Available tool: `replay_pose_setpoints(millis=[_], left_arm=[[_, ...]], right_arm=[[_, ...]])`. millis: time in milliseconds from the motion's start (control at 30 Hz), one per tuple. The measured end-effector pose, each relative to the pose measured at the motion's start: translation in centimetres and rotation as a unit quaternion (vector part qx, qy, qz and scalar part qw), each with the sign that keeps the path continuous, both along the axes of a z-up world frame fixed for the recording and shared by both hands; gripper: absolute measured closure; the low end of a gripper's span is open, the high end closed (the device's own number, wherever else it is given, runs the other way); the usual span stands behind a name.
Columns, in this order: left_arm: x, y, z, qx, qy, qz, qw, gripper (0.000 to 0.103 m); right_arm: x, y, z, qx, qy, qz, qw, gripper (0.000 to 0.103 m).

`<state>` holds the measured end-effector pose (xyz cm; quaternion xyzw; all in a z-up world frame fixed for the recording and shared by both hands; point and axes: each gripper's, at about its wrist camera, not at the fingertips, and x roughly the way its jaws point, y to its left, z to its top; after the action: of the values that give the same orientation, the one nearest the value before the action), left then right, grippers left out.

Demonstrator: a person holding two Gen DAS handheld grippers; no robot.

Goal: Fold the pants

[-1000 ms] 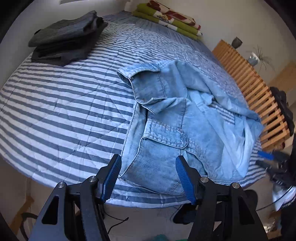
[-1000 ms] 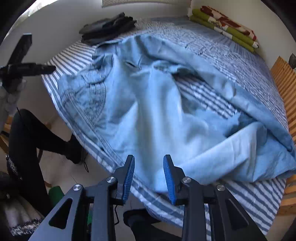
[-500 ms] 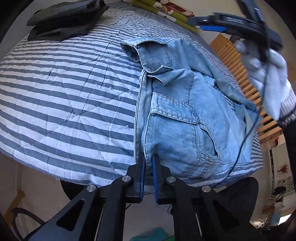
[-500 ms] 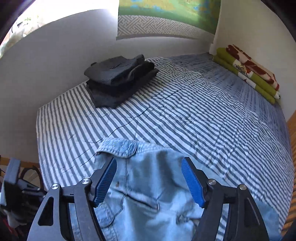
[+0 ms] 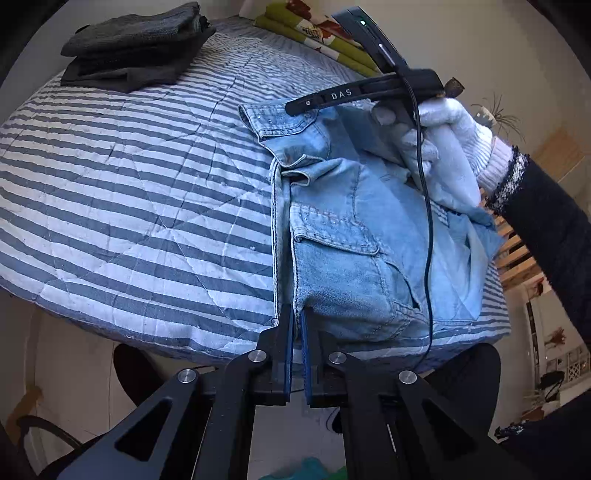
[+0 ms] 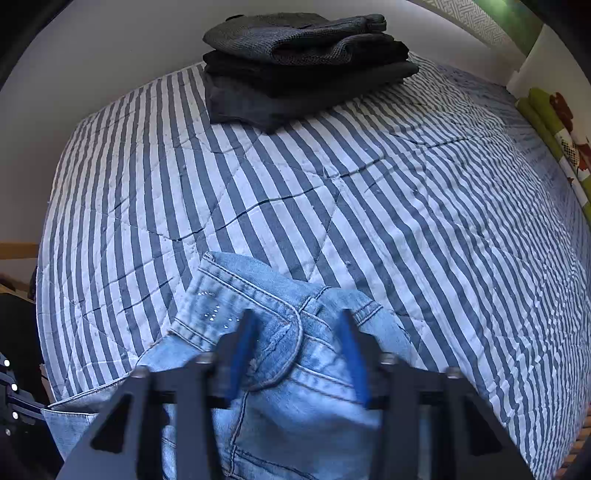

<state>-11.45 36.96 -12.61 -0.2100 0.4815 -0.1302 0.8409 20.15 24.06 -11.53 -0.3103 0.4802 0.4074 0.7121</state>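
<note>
Light-blue jeans (image 5: 343, 236) lie crumpled at the near edge of a bed (image 5: 140, 206) with a blue-and-white striped quilt, their waistband end toward the middle of the mattress. The left claw (image 5: 297, 325) is closed on the jeans' near edge, where the fabric hangs at the mattress rim, its blue pads clamping the denim. The right claw (image 6: 297, 354), held in a white-gloved hand (image 5: 439, 147), points down over the waistband; its jaws are closing with the bunched band between them, the pads not yet plainly pressing. A stack of dark folded clothes (image 6: 306, 62) sits at the far corner, well apart. Between stack and jeans the quilt stretches wide and bare. A green patterned blanket (image 5: 314, 33) lies along the far wall.
</note>
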Motion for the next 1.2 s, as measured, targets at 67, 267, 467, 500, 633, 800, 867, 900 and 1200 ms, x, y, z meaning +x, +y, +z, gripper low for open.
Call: replay_pose_setpoints(millis=[67, 267, 467, 500, 633, 800, 867, 900, 1200], left_arm=[[-1.1, 1.0, 1.6, -0.019, -0.014, 0.013, 0.9996, 0.100], [-3.6, 3.0, 3.7, 0.030, -0.038, 0.044, 0.9979, 0.103], [-0.8, 2.8, -0.8, 0.033, 0.040, 0.048, 0.9975, 0.049], [-0.5, 2.9, -1.1, 0.017, 0.042, 0.050, 0.9977, 0.044], [1.1, 2.0, -2.8, 0.000, 0.055, 0.051, 0.9972, 0.040], [2.1, 0.5, -4.7, -0.003, 0.075, 0.043, 0.9963, 0.040], [2.3, -0.2, -4.6, -0.003, 0.065, 0.034, 0.9973, 0.041], [2.3, -0.4, -4.5, -0.005, 0.063, 0.031, 0.9975, 0.045], [3.1, -2.0, -4.3, -0.024, 0.051, 0.028, 0.9980, 0.099]], right_arm=[[-0.3, -0.5, 1.7, 0.013, -0.027, -0.004, 1.000, 0.081], [2.9, -6.1, 10.5, 0.162, -0.033, -0.125, 0.978, 0.084], [6.2, -5.3, 6.8, 0.085, -0.029, -0.165, 0.982, 0.062], [6.3, -4.9, 6.1, 0.070, -0.033, -0.159, 0.984, 0.061], [6.5, -3.9, 4.9, 0.066, -0.029, -0.130, 0.989, 0.043], [8.7, -1.0, 2.9, 0.055, -0.022, -0.118, 0.991, 0.039], [9.9, 0.3, 1.5, 0.041, -0.024, -0.116, 0.992, 0.039], [10.4, 0.8, 0.8, 0.036, -0.019, -0.116, 0.992, 0.039], [10.7, 2.7, -3.3, 0.038, 0.016, -0.096, 0.995, 0.087]])
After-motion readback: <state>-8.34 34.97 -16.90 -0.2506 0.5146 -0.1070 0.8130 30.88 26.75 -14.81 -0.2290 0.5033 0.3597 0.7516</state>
